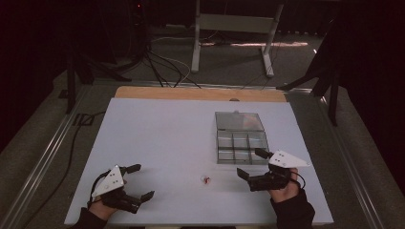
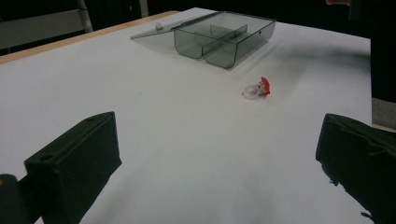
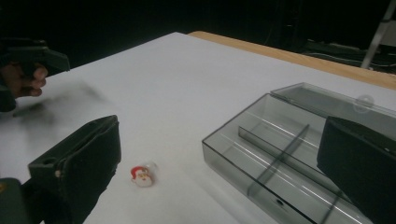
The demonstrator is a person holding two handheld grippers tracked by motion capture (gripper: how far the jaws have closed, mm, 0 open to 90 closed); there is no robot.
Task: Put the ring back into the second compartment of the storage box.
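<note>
L tongs [image 1: 138, 181] wide | R tongs [image 1: 252, 163] wide | Santa charm [image 1: 206, 179] btwn, untouched

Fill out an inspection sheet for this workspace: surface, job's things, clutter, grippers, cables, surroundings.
Surface: white table top, bare wooden strip along its far edge.
Job's things: small Santa charm lying on the table between the grippers; clear compartment box open, lid laid flat behind it, compartments look empty.
Clutter: nothing seen.
Grippers: left gripper open, holding nothing; right gripper open, holding nothing, near the box's front corner.
Cables: black cable trailing along the table's left side; tangled cables on the floor beyond.
Surroundings: dark room, grey carpet, white table frame behind.
</note>
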